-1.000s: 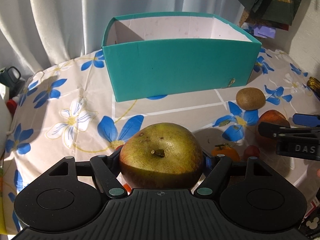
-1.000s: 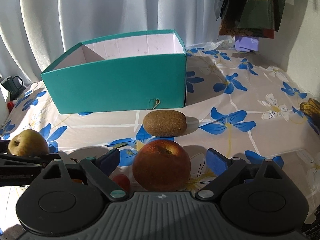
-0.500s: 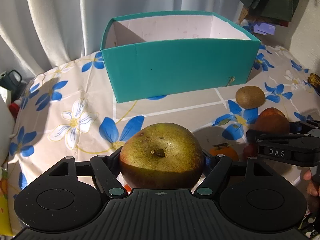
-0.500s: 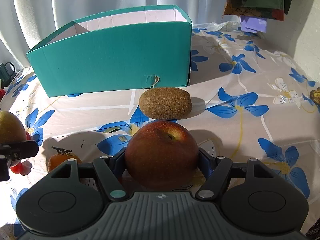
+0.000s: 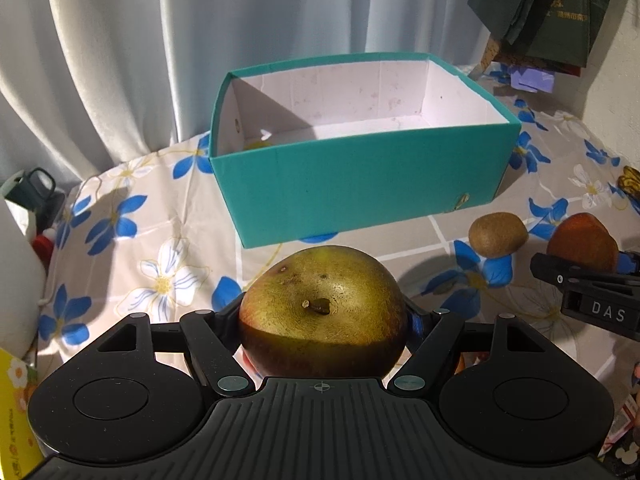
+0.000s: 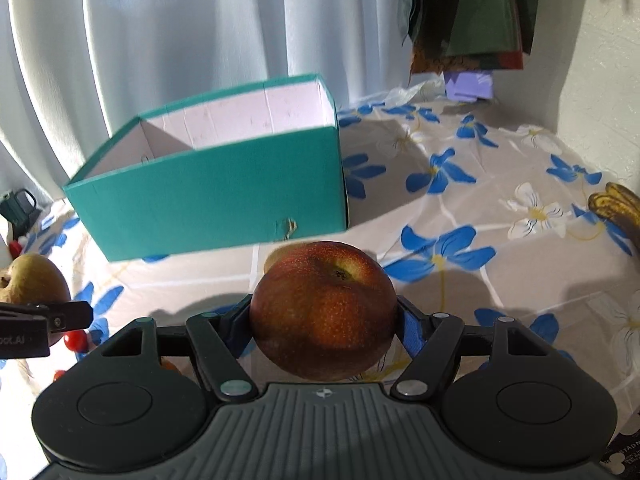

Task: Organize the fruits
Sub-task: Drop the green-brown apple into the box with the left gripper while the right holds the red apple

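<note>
My left gripper is shut on a green-brown pear and holds it above the floral tablecloth, in front of the open teal box. My right gripper is shut on a red apple, lifted off the table; it shows at the right of the left wrist view. A kiwi lies on the cloth in front of the box; in the right wrist view only its edge peeks out behind the apple. The pear also shows at the left of the right wrist view.
Small red fruits lie on the cloth at the left, under the left gripper. A banana lies at the right table edge. A dark mug and a white container stand at the left. Curtains hang behind the box.
Both grippers have risen with their fruit, so the box interior shows more. The right gripper closed on the apple a second ago and has now lifted it off the cloth.
</note>
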`<state>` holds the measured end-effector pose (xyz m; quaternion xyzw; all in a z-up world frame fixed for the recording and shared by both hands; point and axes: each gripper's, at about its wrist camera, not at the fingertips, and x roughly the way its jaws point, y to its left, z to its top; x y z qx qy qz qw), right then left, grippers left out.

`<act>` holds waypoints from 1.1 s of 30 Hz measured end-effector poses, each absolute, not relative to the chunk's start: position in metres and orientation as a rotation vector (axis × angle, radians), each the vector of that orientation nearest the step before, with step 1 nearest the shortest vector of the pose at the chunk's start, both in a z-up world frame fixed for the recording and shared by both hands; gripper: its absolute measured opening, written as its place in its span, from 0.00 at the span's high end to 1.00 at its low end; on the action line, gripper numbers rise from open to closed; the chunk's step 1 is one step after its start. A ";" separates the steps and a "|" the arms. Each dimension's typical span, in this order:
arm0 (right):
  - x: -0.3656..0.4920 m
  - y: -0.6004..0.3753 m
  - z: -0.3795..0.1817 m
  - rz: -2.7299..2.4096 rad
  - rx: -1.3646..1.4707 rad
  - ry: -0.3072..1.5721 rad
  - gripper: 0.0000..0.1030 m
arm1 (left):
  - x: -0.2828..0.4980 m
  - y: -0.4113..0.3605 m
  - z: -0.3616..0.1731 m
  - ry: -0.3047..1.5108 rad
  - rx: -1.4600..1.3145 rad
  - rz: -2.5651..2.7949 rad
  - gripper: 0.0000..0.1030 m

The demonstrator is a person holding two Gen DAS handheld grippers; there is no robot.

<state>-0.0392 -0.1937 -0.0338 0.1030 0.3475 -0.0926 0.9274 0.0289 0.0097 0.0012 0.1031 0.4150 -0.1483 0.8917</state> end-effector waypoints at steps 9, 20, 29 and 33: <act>-0.050 -0.197 -0.018 -0.175 0.240 0.657 0.31 | 0.050 -0.005 0.037 0.807 0.216 -0.270 0.24; -0.053 -0.201 0.007 -0.170 0.232 0.572 0.31 | 0.094 -0.025 0.073 0.705 0.191 -0.197 0.24; -0.056 -0.210 0.014 -0.199 0.238 0.546 0.31 | 0.124 -0.037 0.072 0.683 0.178 -0.191 0.24; -0.059 -0.213 0.016 -0.211 0.241 0.539 0.31 | 0.136 -0.039 0.066 0.694 0.169 -0.188 0.24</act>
